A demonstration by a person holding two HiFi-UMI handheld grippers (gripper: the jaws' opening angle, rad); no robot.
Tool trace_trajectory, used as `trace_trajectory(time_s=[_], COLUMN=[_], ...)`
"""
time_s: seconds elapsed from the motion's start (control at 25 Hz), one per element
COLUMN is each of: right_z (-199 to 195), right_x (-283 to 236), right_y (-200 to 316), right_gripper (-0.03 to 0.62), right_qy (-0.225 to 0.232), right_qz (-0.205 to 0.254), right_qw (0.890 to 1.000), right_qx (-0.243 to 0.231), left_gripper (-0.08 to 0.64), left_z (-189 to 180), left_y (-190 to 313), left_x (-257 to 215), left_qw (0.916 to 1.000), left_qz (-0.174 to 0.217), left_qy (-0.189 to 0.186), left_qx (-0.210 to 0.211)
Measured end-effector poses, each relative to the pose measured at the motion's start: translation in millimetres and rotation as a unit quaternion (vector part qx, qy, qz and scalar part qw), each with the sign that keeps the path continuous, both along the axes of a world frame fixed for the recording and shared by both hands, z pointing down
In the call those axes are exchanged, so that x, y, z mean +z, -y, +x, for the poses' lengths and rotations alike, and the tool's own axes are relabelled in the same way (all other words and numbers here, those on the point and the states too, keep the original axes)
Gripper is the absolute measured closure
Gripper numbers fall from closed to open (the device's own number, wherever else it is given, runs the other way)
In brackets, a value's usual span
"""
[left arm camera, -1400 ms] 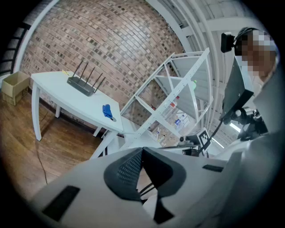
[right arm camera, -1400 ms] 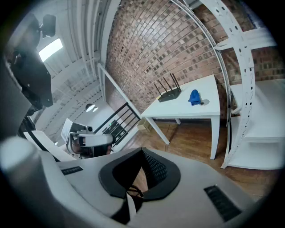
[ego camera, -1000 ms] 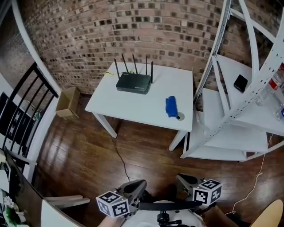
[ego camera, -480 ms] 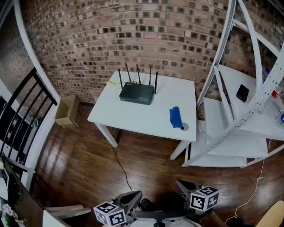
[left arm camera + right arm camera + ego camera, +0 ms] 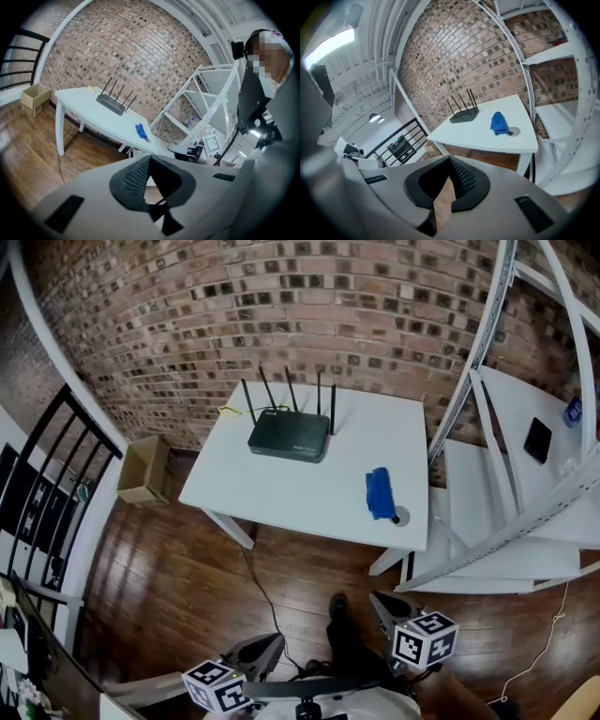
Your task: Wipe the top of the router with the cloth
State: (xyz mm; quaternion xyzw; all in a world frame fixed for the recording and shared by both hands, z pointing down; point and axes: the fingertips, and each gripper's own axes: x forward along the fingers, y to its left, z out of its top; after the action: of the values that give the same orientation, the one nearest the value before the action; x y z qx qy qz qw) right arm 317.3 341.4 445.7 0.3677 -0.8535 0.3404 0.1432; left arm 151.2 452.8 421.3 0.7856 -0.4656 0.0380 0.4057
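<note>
Standing against a brick wall [image 5: 309,315], on plank floor [image 5: 187,587]: white bench [image 5: 281,486], with a white rack [image 5: 487,512] just to its right. Router [image 5: 289,436], black, four aerials up, sits at the bench's back edge near the wall. Both grippers are low over the floor, well short of the bench. Left gripper [image 5: 267,645]: fingers pressed together, nothing between. Right gripper [image 5: 382,604]: fingers likewise closed, empty. Cloth [image 5: 380,493], blue, bunched, lies near the bench's front right corner, well apart from the router, just beside a small round disc [image 5: 401,517].
</note>
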Motion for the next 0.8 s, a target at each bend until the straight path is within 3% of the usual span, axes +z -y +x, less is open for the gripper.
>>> trace_trajectory(time_s=[0.12,0.4,0.68,0.8], right_z=[-4.3,-5.6,-4.5,-1.4], right_x=[4.8,10.3,40.6,56.6], right_y=[68.0,194.6,256.0,274.9], right_gripper=[0.535,0.532,0.528,0.48], right_qy=[0.021,0.006,-0.05,-0.095], right_qz=[-0.002,0.009,0.007,0.014], right_qw=[1.0,1.0,0.998,0.993], right_qx=[0.011,0.004,0.032,0.066], left_gripper=[0.528,0.528,0.528,0.528], left_z=[-13.5,-11.9,-40.2,-66.2], left_y=[53.9,185.7,247.8,276.3], left_x=[-1.6,-25.2,-20.4,-10.6], left_qw=[0.9995,0.9989,0.9989,0.9994], left_qz=[-0.01,0.0,0.009,0.005], left_qy=[0.029,0.042,0.045,0.033], left_qx=[-0.009,-0.023,-0.014,-0.009])
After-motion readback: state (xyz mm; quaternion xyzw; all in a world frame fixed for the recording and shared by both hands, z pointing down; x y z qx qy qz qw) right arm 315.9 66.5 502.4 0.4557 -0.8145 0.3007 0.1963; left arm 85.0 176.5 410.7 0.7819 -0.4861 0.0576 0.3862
